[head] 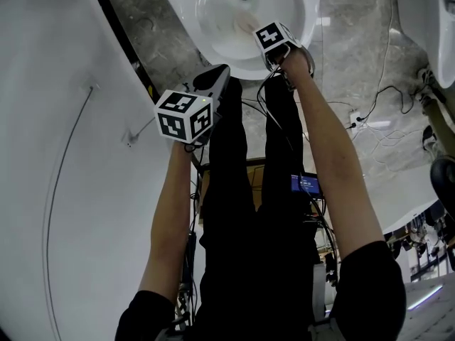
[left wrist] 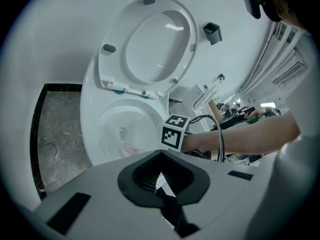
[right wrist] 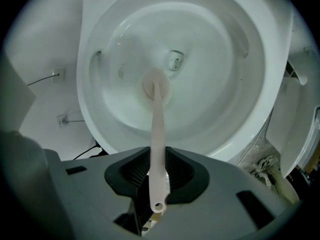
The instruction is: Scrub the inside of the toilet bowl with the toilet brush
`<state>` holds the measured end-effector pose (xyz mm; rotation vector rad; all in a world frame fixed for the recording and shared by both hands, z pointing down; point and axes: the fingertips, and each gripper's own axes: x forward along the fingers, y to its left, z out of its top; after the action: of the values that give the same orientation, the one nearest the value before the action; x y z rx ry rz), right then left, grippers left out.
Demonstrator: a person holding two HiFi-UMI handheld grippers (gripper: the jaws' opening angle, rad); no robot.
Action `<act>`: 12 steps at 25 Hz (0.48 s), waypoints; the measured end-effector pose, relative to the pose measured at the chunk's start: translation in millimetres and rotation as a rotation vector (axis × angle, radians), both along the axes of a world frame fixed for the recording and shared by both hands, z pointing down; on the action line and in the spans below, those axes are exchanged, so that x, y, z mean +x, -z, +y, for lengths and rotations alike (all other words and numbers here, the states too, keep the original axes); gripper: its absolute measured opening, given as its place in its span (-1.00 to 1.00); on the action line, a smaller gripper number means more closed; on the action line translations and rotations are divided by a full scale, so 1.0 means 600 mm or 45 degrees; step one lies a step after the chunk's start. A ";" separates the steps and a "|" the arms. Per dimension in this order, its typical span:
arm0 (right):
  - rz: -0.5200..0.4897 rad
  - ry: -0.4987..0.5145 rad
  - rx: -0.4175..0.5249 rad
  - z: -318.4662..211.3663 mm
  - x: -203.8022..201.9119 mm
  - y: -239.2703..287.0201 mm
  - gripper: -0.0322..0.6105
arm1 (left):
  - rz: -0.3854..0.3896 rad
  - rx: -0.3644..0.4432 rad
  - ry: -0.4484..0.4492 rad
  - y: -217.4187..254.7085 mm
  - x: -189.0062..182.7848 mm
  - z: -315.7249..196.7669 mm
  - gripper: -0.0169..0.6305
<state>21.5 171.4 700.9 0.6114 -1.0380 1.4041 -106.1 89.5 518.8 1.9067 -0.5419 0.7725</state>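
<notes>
A white toilet bowl (head: 234,55) sits at the top of the head view and fills the right gripper view (right wrist: 220,109). A pale pink toilet brush (right wrist: 156,129) runs from my right gripper (right wrist: 159,176) down into the bowl. Its head (right wrist: 155,86) rests on the bowl's wet inner surface near the drain opening (right wrist: 175,59). The right gripper (head: 274,45) is shut on the brush handle just over the bowl's front rim. My left gripper (head: 206,91) hangs back from the bowl with its jaws together and nothing between them. The seat and lid (left wrist: 155,44) are raised.
Grey stone floor (head: 341,62) surrounds the toilet, with loose cables (head: 370,116) to the right. A large white curved surface (head: 64,155) fills the left side. Another white fixture (head: 434,20) stands at the far right. The person's black-clad legs (head: 249,212) are below the bowl.
</notes>
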 end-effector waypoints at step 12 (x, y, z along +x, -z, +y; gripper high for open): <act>0.153 -0.023 0.196 -0.096 0.090 0.007 -0.58 | 0.002 -0.002 -0.009 -0.001 0.010 0.006 -0.92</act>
<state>75.3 113.8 696.9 0.8093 -1.0525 1.2944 -99.9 93.0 519.6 1.9086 -0.5341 0.7759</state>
